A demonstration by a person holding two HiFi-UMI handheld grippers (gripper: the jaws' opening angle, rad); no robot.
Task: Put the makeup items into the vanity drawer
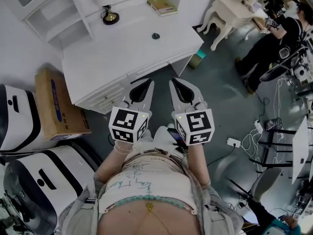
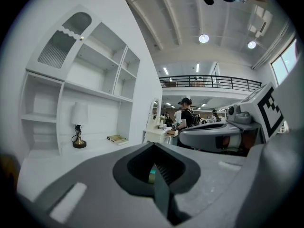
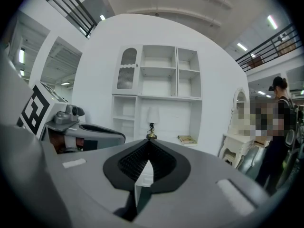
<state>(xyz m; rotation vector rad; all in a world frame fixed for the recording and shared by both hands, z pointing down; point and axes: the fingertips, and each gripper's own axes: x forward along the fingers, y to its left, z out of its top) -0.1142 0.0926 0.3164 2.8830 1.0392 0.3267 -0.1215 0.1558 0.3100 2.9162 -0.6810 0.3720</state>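
In the head view, the left gripper (image 1: 147,83) and right gripper (image 1: 174,82) are held side by side before the white counter (image 1: 122,53), where a small dark makeup item (image 1: 155,35) lies well apart from both; in the left gripper view, the jaws are seen clenched together; in the right gripper view, the jaws are likewise clenched, with a lamp (image 3: 151,129) seen beyond them.

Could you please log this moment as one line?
left claw: shut, empty | right claw: shut, empty | vanity: drawers closed | top: lamp, book
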